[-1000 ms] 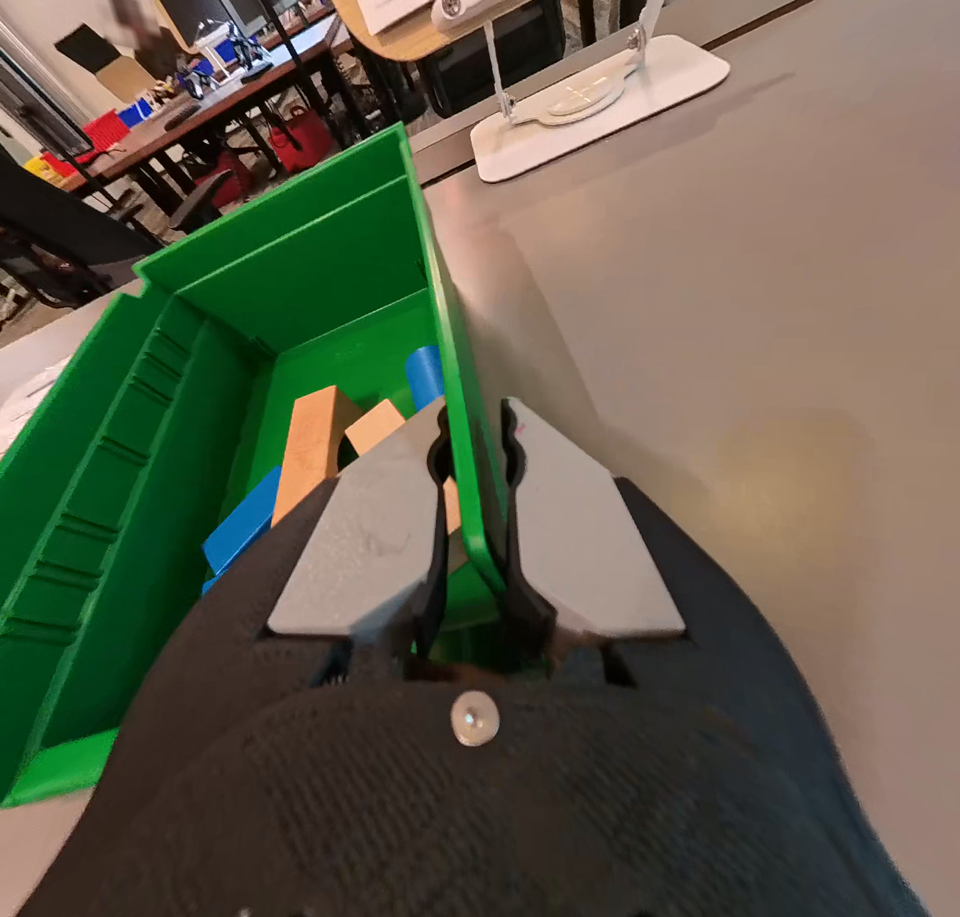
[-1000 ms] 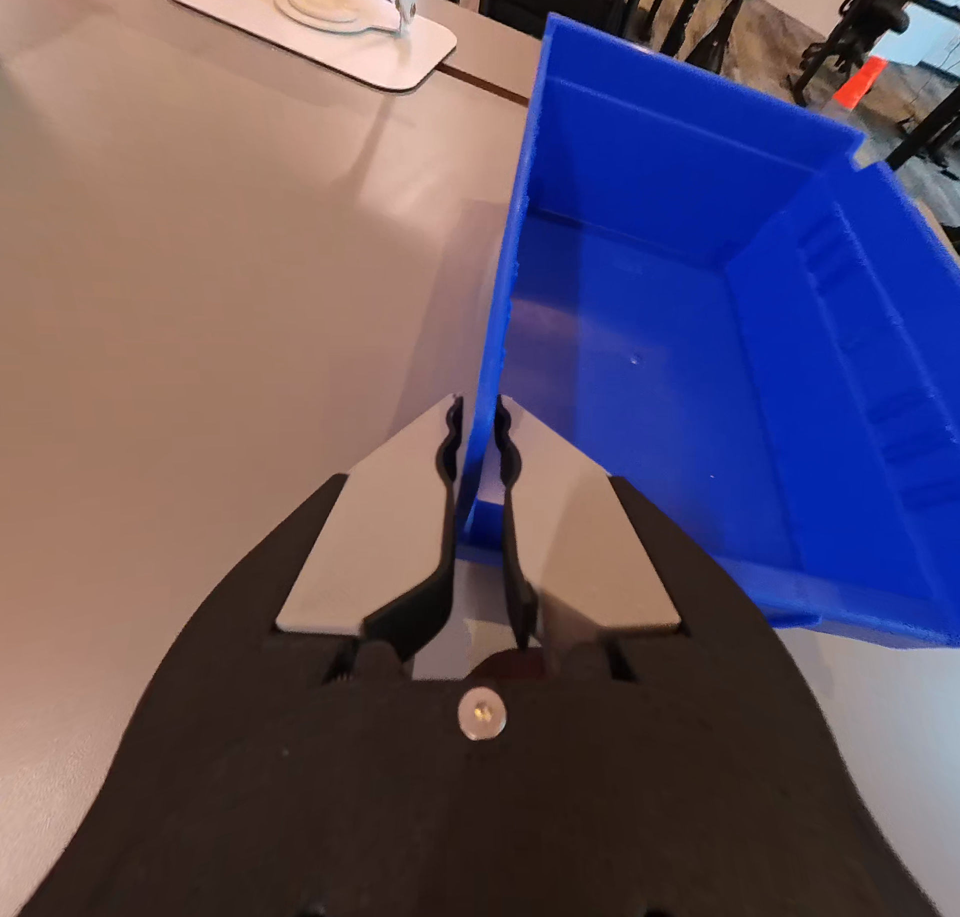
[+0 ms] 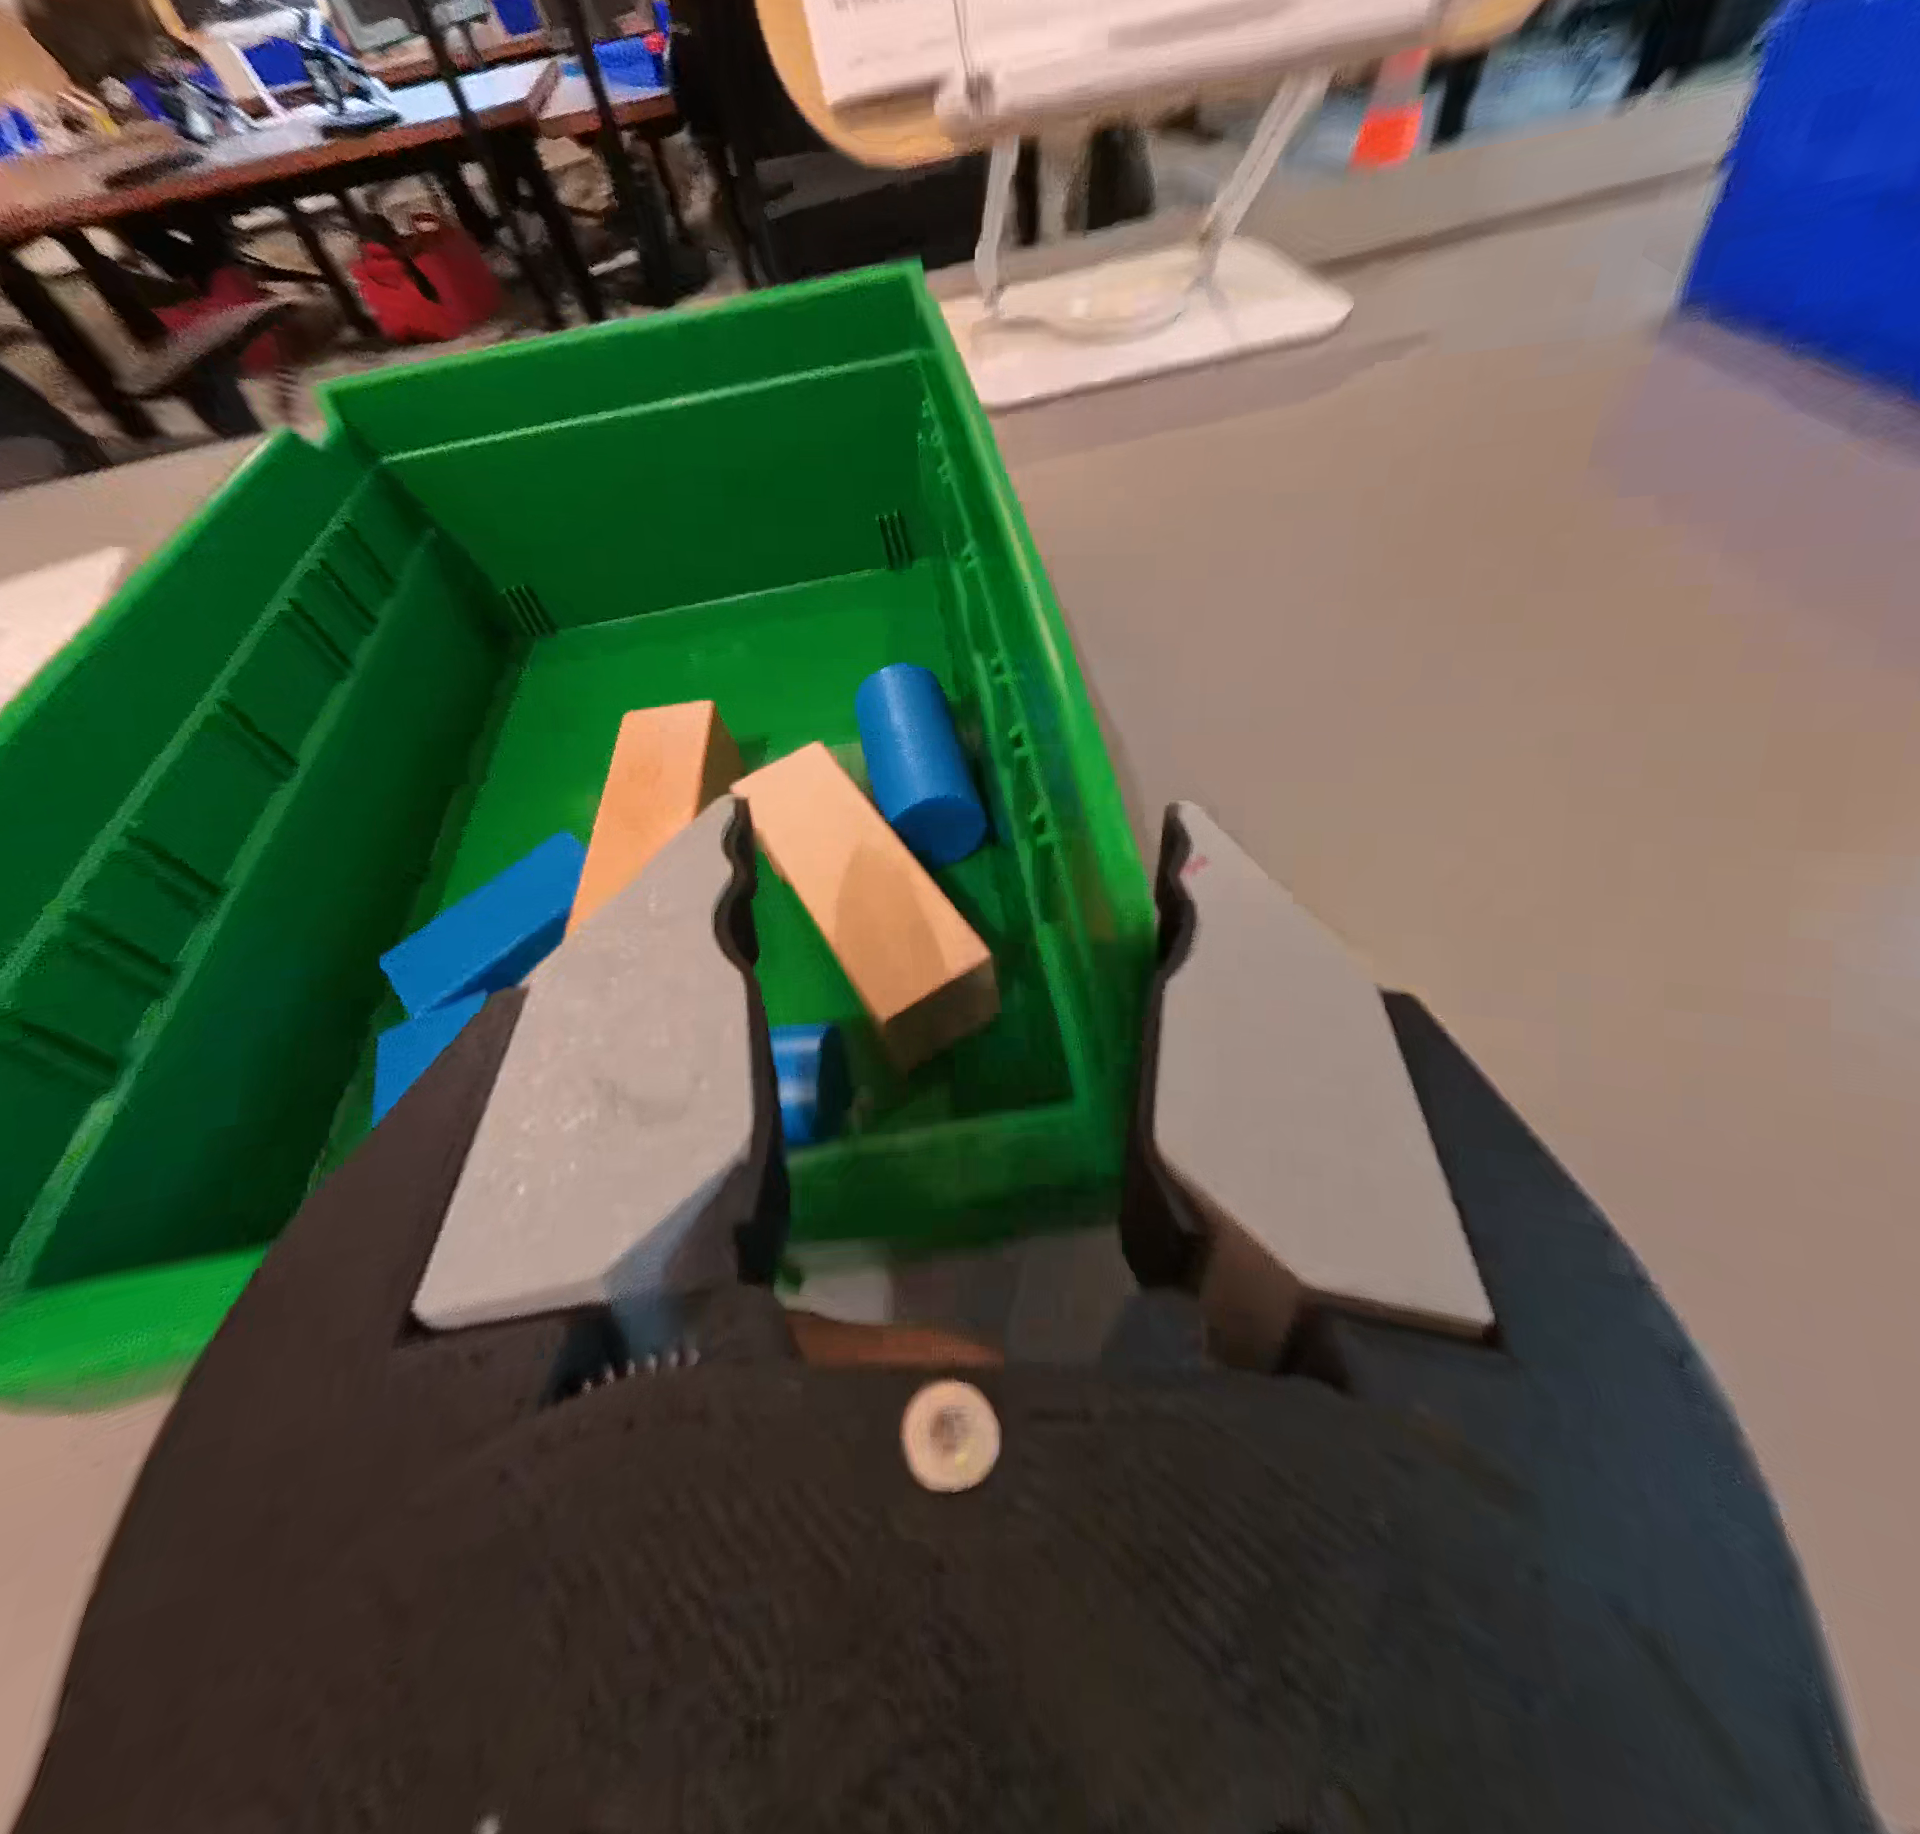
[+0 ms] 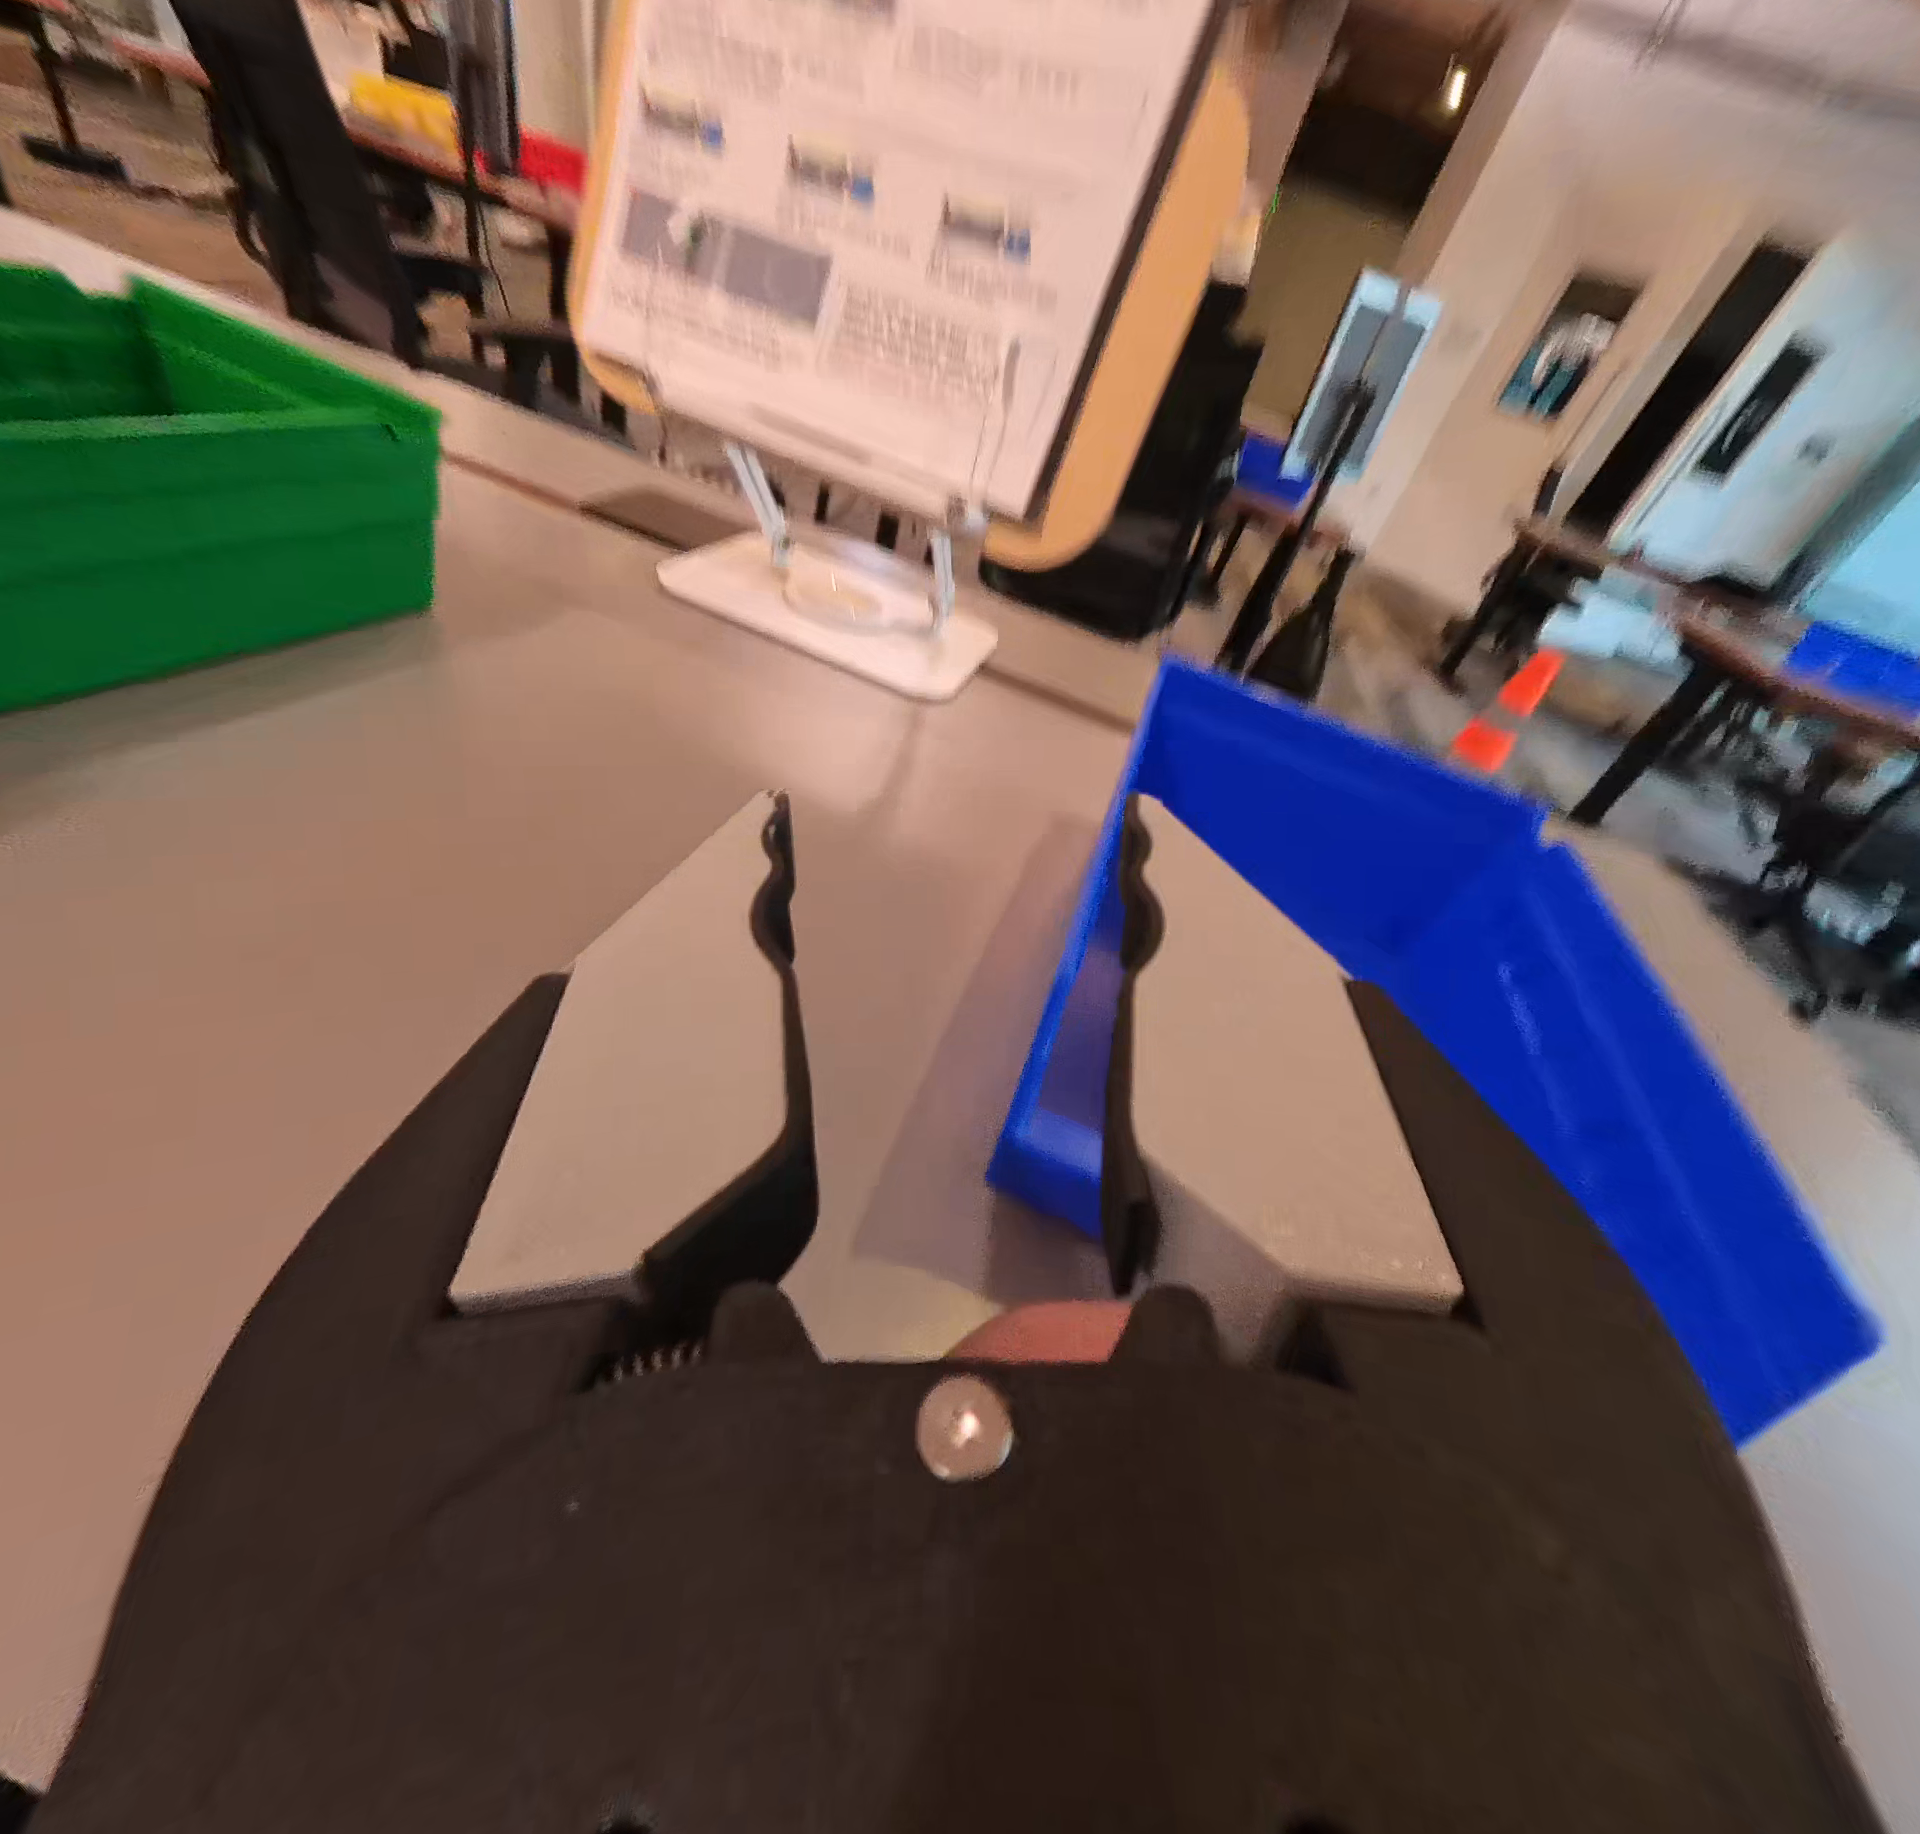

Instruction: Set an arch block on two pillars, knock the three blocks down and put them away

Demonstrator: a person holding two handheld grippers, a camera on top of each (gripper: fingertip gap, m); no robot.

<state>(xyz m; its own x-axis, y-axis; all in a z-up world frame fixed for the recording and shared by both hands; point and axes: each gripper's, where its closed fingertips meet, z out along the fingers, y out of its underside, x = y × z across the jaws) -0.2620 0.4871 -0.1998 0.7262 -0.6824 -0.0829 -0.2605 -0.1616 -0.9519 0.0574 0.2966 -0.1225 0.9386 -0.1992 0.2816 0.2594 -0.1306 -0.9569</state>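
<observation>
A green bin (image 3: 436, 704) holds several blocks: a blue cylinder (image 3: 920, 766), a wooden arch block (image 3: 862, 891), a wooden block (image 3: 649, 787) and blue blocks (image 3: 488, 937). My left gripper (image 3: 951, 839) is open and empty, above the bin's near right corner. My right gripper (image 4: 951, 823) is open and empty, just above the left wall of a blue bin (image 4: 1455, 911). The green bin (image 4: 208, 527) also shows at the left of the right wrist view, and the blue bin (image 3: 1829, 184) at the far right of the left wrist view.
A white stand (image 4: 831, 610) holding a clipboard with a printed sheet (image 4: 883, 174) is at the table's back edge, between the two bins. Grey tabletop (image 4: 312, 901) lies between the bins. Desks and chairs stand beyond the table.
Both grippers have opened and let go of the bin walls they were shut on. Both have lifted and tilted up, so each view shows more of the room.
</observation>
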